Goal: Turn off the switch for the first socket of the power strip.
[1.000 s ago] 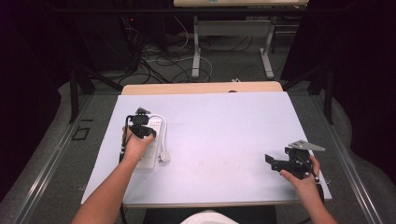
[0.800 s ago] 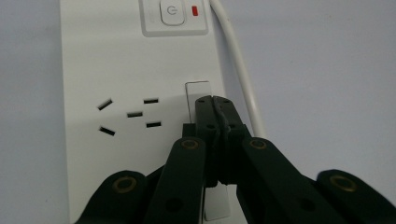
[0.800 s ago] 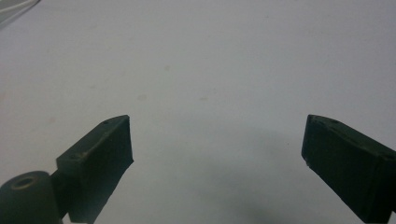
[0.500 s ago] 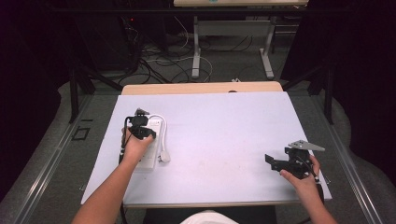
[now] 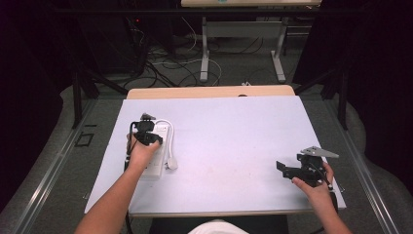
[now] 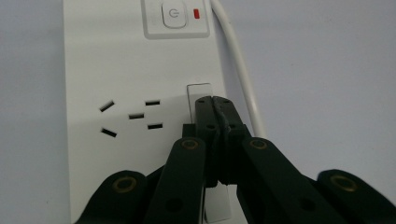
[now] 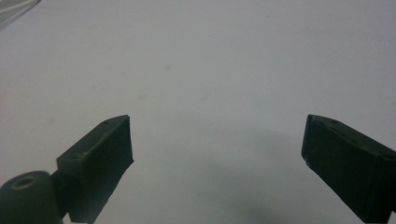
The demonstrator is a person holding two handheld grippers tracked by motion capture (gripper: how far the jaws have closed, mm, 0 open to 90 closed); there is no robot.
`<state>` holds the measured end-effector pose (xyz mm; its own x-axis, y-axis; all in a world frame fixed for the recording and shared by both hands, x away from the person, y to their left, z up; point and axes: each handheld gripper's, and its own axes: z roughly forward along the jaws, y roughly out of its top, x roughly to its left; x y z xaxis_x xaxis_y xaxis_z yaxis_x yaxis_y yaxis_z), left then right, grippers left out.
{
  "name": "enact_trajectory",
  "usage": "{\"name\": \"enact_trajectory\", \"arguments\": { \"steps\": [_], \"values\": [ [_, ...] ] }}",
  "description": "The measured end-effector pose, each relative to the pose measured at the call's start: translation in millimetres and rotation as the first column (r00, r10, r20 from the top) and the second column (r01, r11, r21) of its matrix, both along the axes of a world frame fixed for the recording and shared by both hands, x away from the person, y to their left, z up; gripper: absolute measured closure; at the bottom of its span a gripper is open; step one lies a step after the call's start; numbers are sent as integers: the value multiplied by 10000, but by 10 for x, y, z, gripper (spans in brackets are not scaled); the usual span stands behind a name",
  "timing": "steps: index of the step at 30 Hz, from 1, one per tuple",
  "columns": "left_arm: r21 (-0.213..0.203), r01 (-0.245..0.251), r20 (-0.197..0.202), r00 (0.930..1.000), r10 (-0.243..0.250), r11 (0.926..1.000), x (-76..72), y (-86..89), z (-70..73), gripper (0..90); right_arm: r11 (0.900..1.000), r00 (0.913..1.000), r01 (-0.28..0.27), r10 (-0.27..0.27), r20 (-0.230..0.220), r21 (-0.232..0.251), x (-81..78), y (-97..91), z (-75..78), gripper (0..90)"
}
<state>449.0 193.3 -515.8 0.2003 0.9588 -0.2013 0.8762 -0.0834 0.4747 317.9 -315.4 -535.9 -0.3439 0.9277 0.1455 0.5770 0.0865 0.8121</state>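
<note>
A white power strip lies on the left part of the table, partly under the person's left hand. My left gripper is over it, jaws shut. In the left gripper view the closed gripper rests its tips against a small raised rectangle on the power strip, below the power button and its red light. A set of socket holes lies left of the jaws. My right gripper is held low near the table's right front, open, with bare table between its jaws.
The strip's white cable runs along its right side and loops to a white plug beside it. The pale table top spreads between both hands. Beyond the far edge are desk legs and floor cables.
</note>
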Motion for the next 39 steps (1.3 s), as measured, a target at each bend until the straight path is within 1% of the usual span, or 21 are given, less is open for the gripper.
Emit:
{"name": "enact_trajectory", "arguments": {
  "steps": [6, 12, 15, 17, 19, 22, 23, 26, 27, 28, 29, 31, 32, 33, 34, 39],
  "values": [
    [-26, 39, 136, 9999, -39, 10000, -1, 0, 6, 900, 10000, 10000, -3, 3, 30, -27, 3, -7, 0, 84],
    [-36, 25, 522, 9986, -23, 10000, -10, 13, 30, 893, 10000, 10000, -5, 5, 38, -19, 2, -6, 1, 84],
    [-63, -29, 635, 9980, 33, 10000, -14, 17, 37, 888, 10000, 10000, -2, 2, 35, -26, 2, -7, 1, 84],
    [9, 50, 736, 9973, -51, 10000, -14, 30, 44, 883, 10000, 10000, 18, -18, 7, 9, 0, -2, 2, 84],
    [20, 143, 742, 9971, -144, 9999, -15, 41, 57, 876, 10000, 10000, 14, -14, 9, 1, 1, -2, 1, 84],
    [21, 124, 1039, 9945, -126, 9999, -17, 44, 55, 859, 10000, 10000, 21, -21, -7, 6, 1, -2, 0, 84],
    [-4, 206, 988, 9949, -205, 9998, -18, 51, 64, 852, 10000, 10000, 18, -18, -3, 8, 1, -1, 1, 84],
    [-17, 136, 1380, 9903, -132, 9999, -22, 48, 64, 833, 10000, 10000, 64, -64, 21, -12, 2, 0, -1, 84],
    [-30, 253, 1309, 9911, -247, 9997, -24, 57, 80, 826, 10000, 10000, 34, -34, -1, 10, 2, -1, 0, 84],
    [-31, 243, 1467, 9889, -236, 9997, -27, 56, 75, 818, 10000, 10000, 20, -20, 23, -23, 4, -5, 0, 84],
    [25, 323, 1496, 9882, -323, 9995, -28, 60, 83, 807, 10000, 10000, 14, -14, 12, 8, 2, -4, 1, 84],
    [14, 318, 1668, 9855, -316, 9995, -34, 52, 80, 784, 10000, 10000, 17, -17, 22, -25, 4, -6, 0, 84],
    [77, 463, 1583, 9863, -470, 9989, -36, 59, 93, 765, 10000, 10000, 10, -10, 22, -7, 4, -6, -1, 84],
    [102, 478, 1636, 9853, -488, 9988, -39, 57, 93, 749, 10000, 10000, 58, -58, 46, -21, 5, -4, -2, 84],
    [89, 460, 1788, 9828, -468, 9989, -39, 51, 84, 739, 10000, 10000, 6, -6, 15, 8, 5, -6, -2, 84],
    [106, 594, 2019, 9775, -603, 9982, -50, 33, 92, 654, 10000, 10000, 26, -26, -13, 37, 4, 0, -2, 84]
  ]
}}
